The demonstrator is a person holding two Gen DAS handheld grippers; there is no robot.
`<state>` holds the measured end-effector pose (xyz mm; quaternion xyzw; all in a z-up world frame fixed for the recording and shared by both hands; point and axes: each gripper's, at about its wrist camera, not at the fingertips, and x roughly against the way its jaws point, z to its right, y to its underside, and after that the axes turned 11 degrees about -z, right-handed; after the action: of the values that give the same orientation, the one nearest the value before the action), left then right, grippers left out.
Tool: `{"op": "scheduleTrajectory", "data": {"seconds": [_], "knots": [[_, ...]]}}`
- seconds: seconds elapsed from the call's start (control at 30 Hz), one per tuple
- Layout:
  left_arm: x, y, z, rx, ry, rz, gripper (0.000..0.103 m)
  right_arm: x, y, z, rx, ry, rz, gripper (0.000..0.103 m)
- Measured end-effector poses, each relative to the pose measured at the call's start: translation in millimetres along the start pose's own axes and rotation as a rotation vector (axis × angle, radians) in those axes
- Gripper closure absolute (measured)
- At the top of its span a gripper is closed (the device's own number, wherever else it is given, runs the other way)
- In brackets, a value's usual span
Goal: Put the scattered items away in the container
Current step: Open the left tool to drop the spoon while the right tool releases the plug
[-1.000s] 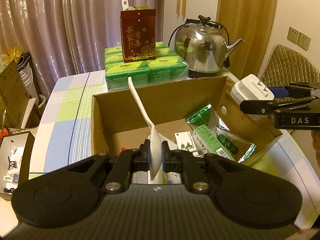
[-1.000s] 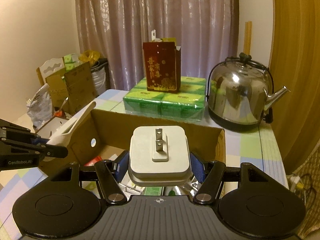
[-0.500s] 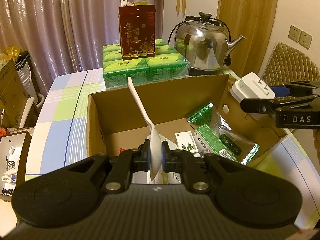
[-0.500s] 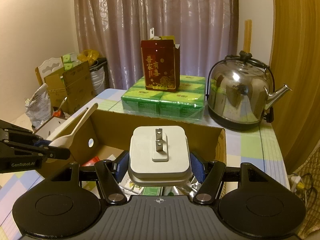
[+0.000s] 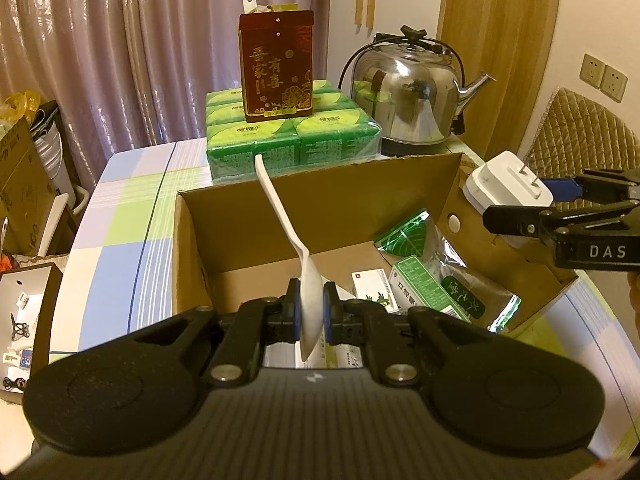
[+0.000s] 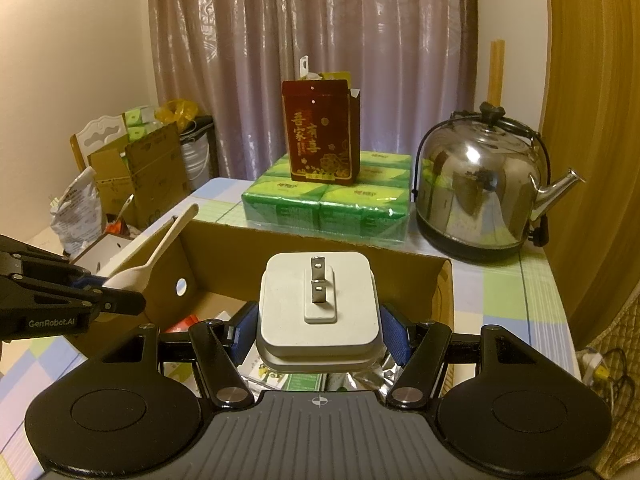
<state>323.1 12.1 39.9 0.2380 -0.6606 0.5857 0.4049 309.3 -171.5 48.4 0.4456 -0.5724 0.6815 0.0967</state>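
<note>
— What did the left gripper (image 5: 310, 312) have?

— Its pads were clamped on the bowl of a white spoon (image 5: 308, 296), the handle slanting up and away over the open cardboard box (image 5: 352, 196). That grip looked the same as a second before.

— And the right gripper (image 6: 318, 336)?

— Pinched on the sides of a white charger (image 6: 318, 304), prongs facing up. From the left camera the charger (image 5: 506, 190) hung at the box's right wall, by the round hole in the cardboard.

— So what had changed?

— Mostly the view. The left gripper had moved in over the box, so the near wall dropped lower in its frame and the green tissue packs (image 5: 292, 140) and the red carton (image 5: 276, 68) behind sat higher. In the right camera the spoon (image 6: 156, 248) had risen a little and its handle tip now stood above the box's far rim.

— What was in the box?

— A green leaf-print pouch (image 5: 408, 236), a green-and-white medicine box (image 5: 428, 284) and some smaller packets on the floor. A steel kettle (image 6: 480, 192) stood behind, on the checked tablecloth (image 5: 120, 216)
</note>
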Motion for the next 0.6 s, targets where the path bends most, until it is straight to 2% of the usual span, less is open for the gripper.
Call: {"op": "scheduleTrajectory", "data": {"seconds": [0.13, 0.6], "knots": [[-1, 0, -3, 0.017, -0.032, 0.011, 0.085, -1, -1, 0, -0.001, 0.001, 0.000, 0.042], [1, 10, -11, 0.037, -0.034, 0.003, 0.085, -3, 3, 2, -0.005, -0.002, -0.002, 0.042]]}}
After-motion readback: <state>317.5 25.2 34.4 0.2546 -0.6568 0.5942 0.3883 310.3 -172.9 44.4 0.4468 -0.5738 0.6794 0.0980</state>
